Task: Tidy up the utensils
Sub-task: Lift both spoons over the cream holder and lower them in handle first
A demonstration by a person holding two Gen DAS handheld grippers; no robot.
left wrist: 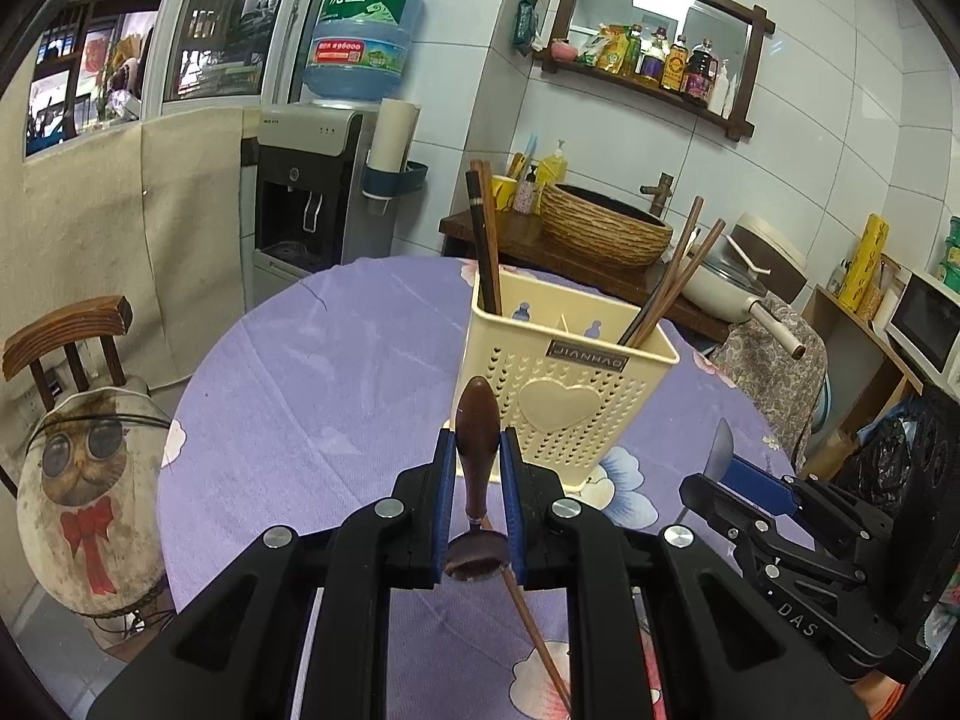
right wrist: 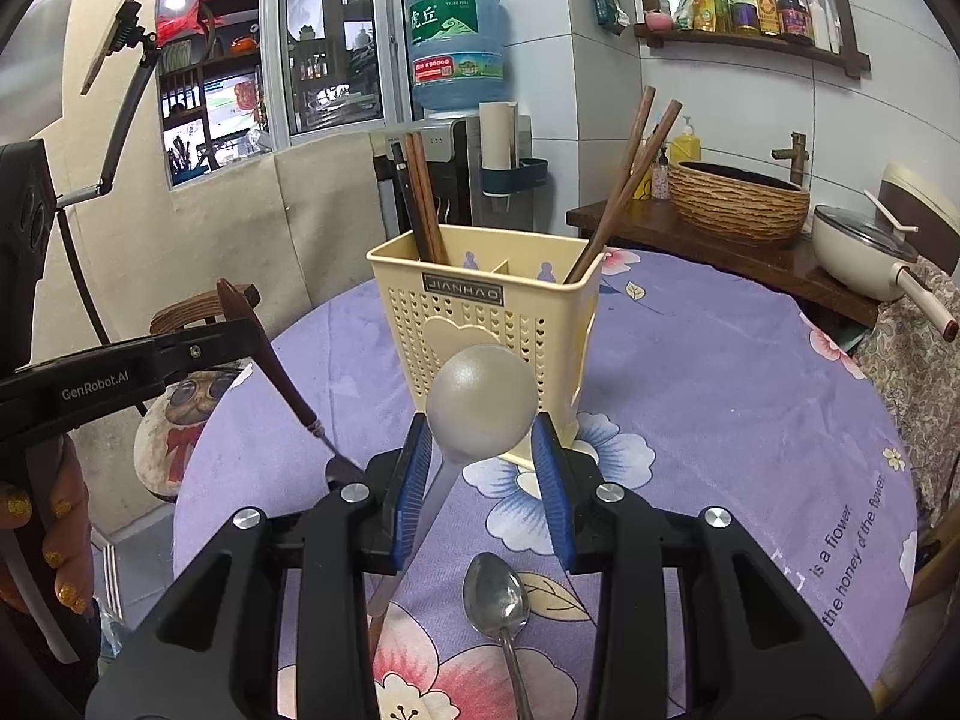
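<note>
The left gripper (left wrist: 475,468) is clamped on the brown wooden handle of a small spoon (left wrist: 478,420), handle end up and dark bowl hanging below the pads; in the right wrist view the same spoon (right wrist: 267,354) slants downward from the left tool, clear of the cloth. Directly ahead of this gripper, near, stands the cream utensil holder (left wrist: 564,390) on the purple floral tablecloth (left wrist: 312,384), with dark chopsticks (left wrist: 483,240) in its left compartment and brown chopsticks (left wrist: 672,282) leaning in its right. The holder's open top lies forward of and above the held spoon, whose long axis is near vertical. One loose chopstick (left wrist: 534,618) lies on the cloth beneath the left tool. The right gripper (right wrist: 480,468) is closed on a metal spoon (right wrist: 483,402), bowl uppermost, stem running down between the pads; the holder (right wrist: 480,324) sits just beyond it. A second metal spoon (right wrist: 497,594) lies flat on the cloth, handle toward the camera. Judgement: both tools are about equally near the holder; each spoon needs lifting over the rim before lowering in.
</note>
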